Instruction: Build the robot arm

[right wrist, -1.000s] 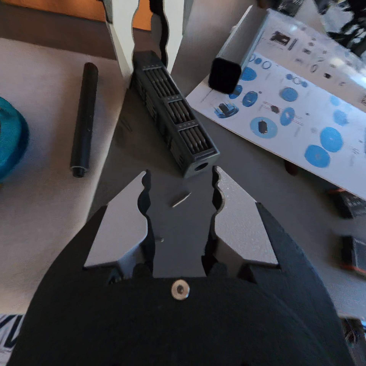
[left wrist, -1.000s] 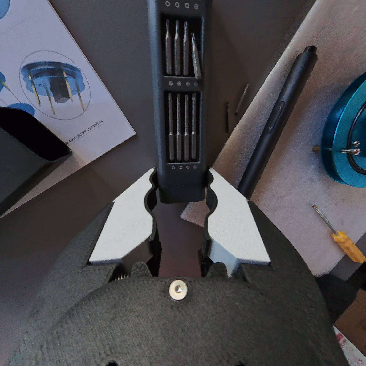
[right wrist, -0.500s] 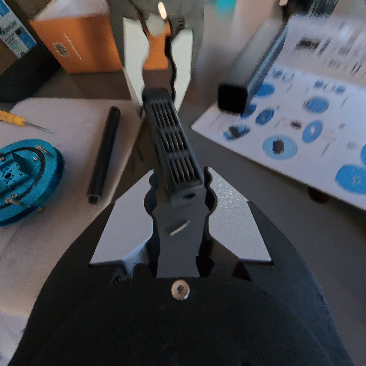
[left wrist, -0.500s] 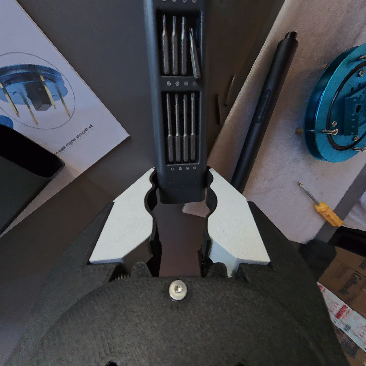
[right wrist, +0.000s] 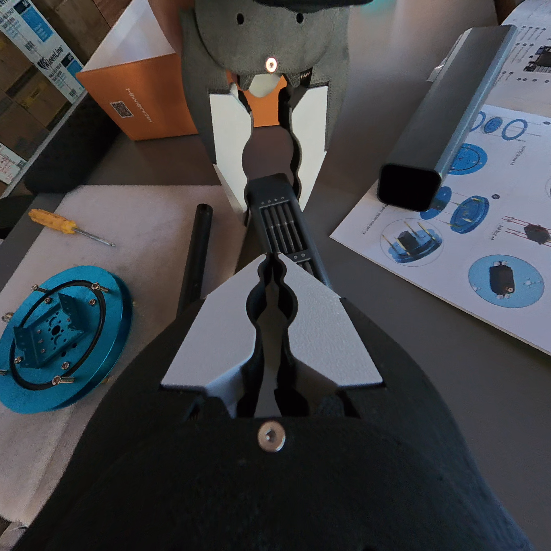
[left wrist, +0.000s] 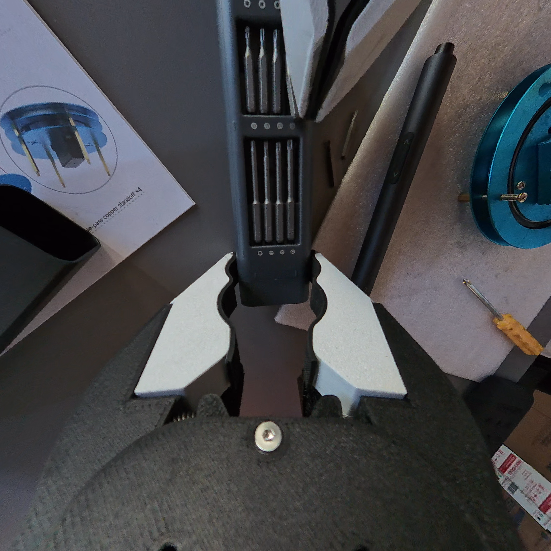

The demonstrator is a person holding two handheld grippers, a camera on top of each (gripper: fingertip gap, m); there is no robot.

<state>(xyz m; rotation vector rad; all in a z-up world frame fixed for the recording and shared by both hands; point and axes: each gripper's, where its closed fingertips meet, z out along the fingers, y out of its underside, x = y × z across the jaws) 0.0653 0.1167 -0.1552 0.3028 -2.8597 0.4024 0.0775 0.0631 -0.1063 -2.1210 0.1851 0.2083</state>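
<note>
A dark bit holder (left wrist: 268,193) with rows of silver screwdriver bits lies on the grey table. My left gripper (left wrist: 272,259) is shut on its near end; the right wrist view shows the same grip at the holder's (right wrist: 280,220) far end (right wrist: 271,205). My right gripper (right wrist: 272,258) is shut, its tips down in the holder's second compartment. In the left wrist view its white fingers (left wrist: 308,117) cover the rightmost bit there, which stood tilted. Only a sliver of that bit shows between the tips.
A black pen-shaped driver (left wrist: 402,167), a blue metal disc (left wrist: 507,167) and a small yellow screwdriver (left wrist: 515,334) lie on a white foam mat (left wrist: 447,238). Two loose bits (left wrist: 348,134) lie beside the holder. A printed sheet (right wrist: 447,238), dark square tube (right wrist: 441,134) and orange box (right wrist: 143,98) surround it. My hands' fingertips stand some 8 cm from each other.
My right gripper has moved in over the holder and closed, from open, at the tilted bit. The left gripper keeps its hold; the holder has barely shifted.
</note>
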